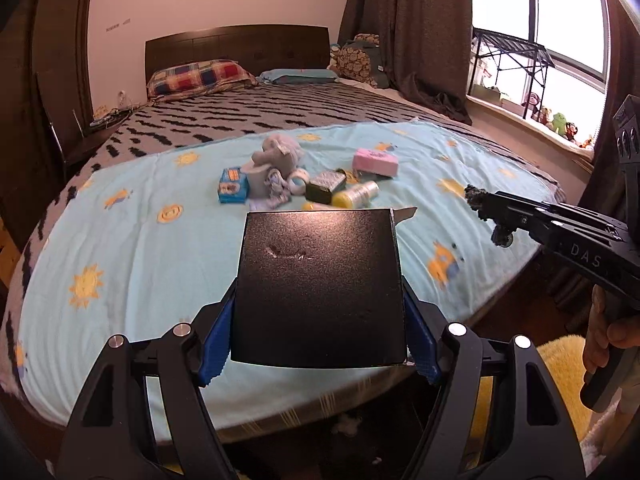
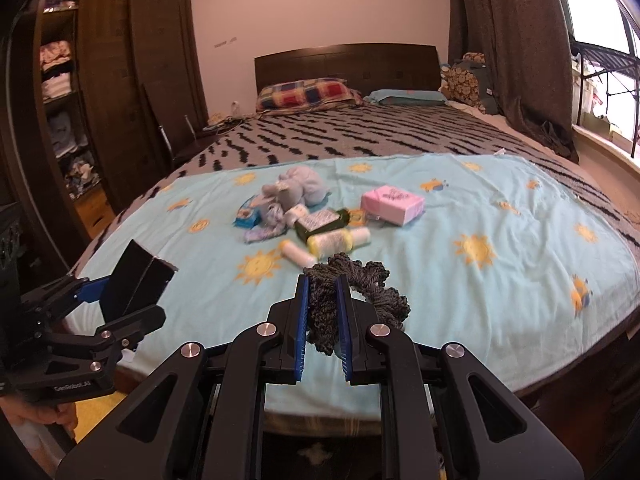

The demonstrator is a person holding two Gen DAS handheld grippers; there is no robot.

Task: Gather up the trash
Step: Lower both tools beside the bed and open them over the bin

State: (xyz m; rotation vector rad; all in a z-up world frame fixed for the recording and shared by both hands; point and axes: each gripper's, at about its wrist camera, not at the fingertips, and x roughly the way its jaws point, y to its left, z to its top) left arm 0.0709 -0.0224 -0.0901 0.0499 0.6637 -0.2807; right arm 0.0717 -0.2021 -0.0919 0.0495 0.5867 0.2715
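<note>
My left gripper [image 1: 318, 300] is shut on a black box [image 1: 320, 284], held above the near edge of the bed; it also shows in the right wrist view [image 2: 136, 280]. My right gripper [image 2: 323, 284] is shut on a dark grey knitted scrunchie [image 2: 360, 292], seen from the side in the left wrist view [image 1: 480, 200]. A pile of trash lies mid-bed on the light blue sheet [image 2: 460, 280]: a pink box [image 2: 392, 204], a dark green box [image 2: 320, 222], yellow and white thread spools [image 2: 332, 242], a blue packet [image 1: 233, 185] and a grey plush toy [image 2: 294, 190].
A dark wardrobe [image 2: 120, 100] stands left of the bed. Pillows [image 2: 308, 94] lie at the headboard. Curtains and a window sill with toys [image 1: 556, 120] are on the right. A yellow rug [image 1: 560, 392] lies on the floor below the bed's foot.
</note>
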